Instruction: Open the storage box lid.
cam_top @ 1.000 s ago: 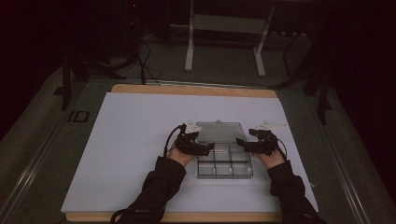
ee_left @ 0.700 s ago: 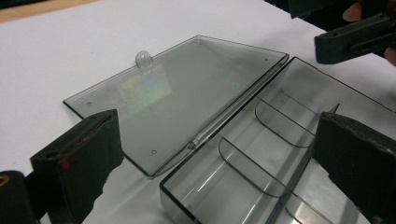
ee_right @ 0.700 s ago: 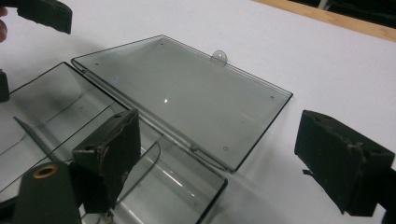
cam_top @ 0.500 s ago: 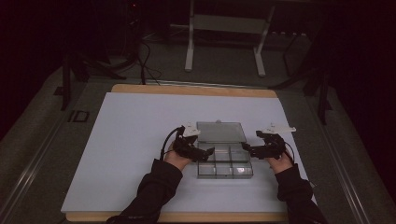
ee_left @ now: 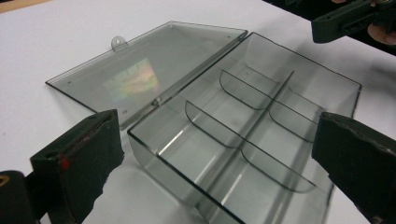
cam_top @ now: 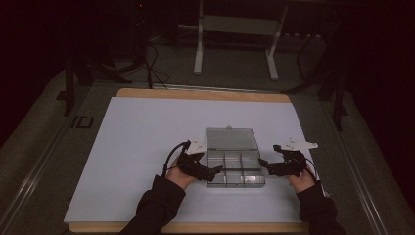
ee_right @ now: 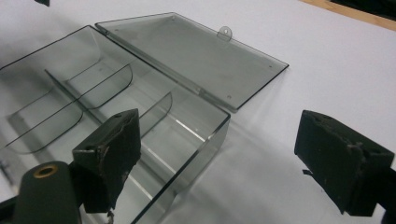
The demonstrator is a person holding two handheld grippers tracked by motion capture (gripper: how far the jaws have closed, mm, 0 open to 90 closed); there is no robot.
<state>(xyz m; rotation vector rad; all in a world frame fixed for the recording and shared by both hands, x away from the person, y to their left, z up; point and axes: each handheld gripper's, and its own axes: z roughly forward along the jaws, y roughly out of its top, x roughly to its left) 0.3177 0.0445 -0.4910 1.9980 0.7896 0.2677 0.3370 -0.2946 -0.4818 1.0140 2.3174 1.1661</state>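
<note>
Both tools, left tool (cam_top: pixel 218 169) and right tool (cam_top: pixel 263 164), flank the clear box (cam_top: pixel 234 168), jaws just opened, gripping nothing. Close views reveal dividers (ee_left: pixel 243 140); lid (cam_top: pixel 231 138) lies open, pointing away.

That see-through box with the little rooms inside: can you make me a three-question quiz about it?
1. True or false: the lid of the clear compartment box is shut.
2. What lies in the compartments? A) screws B) beads C) nothing
3. Fill in: the left gripper and right gripper both have their jaws ____.

Key:
1. False. The lid lies flat open on the white table cover.
2. C
3. Open, one at each side of the box, gripping nothing.
</note>
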